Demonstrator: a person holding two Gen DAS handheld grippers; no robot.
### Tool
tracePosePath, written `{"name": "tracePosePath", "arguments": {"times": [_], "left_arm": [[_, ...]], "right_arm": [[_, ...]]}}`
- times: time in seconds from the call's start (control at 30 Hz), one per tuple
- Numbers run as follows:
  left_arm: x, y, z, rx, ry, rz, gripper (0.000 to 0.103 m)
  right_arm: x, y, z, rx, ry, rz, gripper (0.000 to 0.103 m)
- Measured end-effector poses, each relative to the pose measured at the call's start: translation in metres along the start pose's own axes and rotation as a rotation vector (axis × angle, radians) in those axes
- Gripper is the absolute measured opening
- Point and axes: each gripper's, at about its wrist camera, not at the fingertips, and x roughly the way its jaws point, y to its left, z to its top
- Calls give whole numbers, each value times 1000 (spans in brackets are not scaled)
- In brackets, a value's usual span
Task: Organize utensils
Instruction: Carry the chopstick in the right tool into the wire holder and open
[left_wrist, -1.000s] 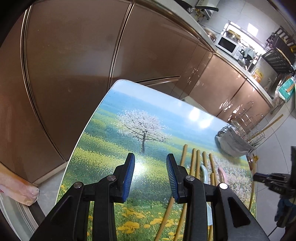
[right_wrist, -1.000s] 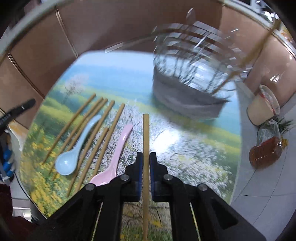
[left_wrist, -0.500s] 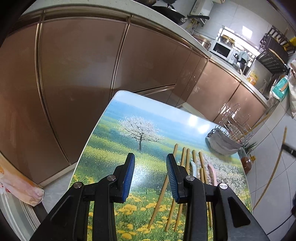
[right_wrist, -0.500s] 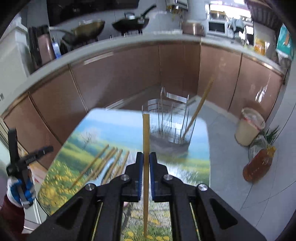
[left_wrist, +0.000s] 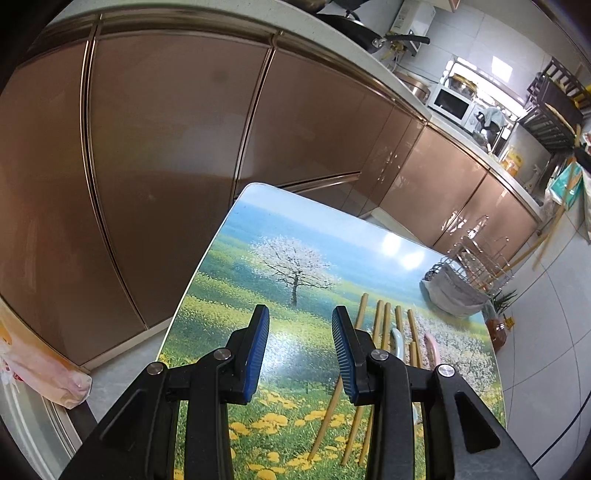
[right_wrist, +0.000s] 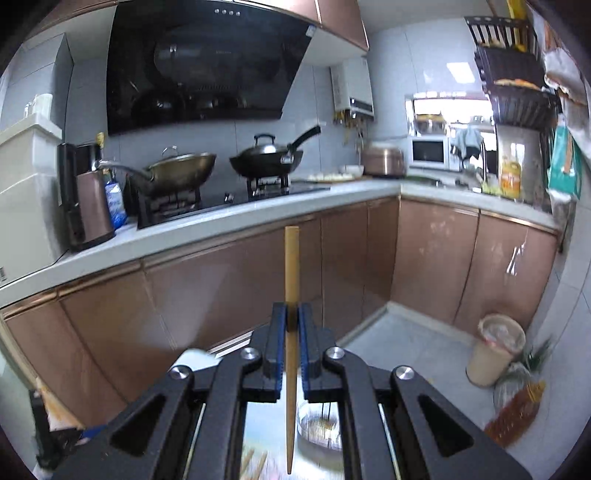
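upright, chopstick (right_wrist: 291, 280) pinched in right hand-held gripper (right_wrist: 291, 325), seemingly above holder (right_wrist: 319, 430), left hand-held gripper (left_wrist: 300, 343) agape

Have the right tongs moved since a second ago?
Yes. The right tongs, shut on a chopstick, have lifted and tilted up: the view then faced the tabletop, now the stove counter.

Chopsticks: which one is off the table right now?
The chopstick clamped upright in the right gripper, above the utensil holder. The other chopsticks lie flat on the table near the open, empty left gripper.
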Motion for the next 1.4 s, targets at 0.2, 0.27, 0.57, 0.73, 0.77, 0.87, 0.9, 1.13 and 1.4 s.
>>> {"name": "tracePosePath", "arguments": {"times": [0.2,0.27,0.57,0.73,0.77,0.87,0.9,1.13,1.4], "left_arm": [[24,8,4,-21,35,18,35],[31,10,5,-26,44,23,35],[49,14,7,-35,68,33,35],[50,13,6,-38,73,32,35],[49,13,6,-38,72,31,35],[43,13,6,-36,65,28,35],[41,12,5,-36,63,28,35],[22,11,4,-34,41,19,35],[-13,-1,4,1,13,-6,49]], "right_arm": [[56,-12,-18,23,-43,-35,6],[75,-18,-34,15,-45,-61,6],[122,-32,-101,14,9,-103,6],[125,-31,-120,-26,35,-109,6],[126,-30,-124,-31,45,-102,6],[126,-29,-130,-43,67,-85,7],[125,-27,-131,-46,72,-79,7],[104,-18,-129,-56,90,-47,8],[40,-7,-116,-40,99,-30,10]]}}
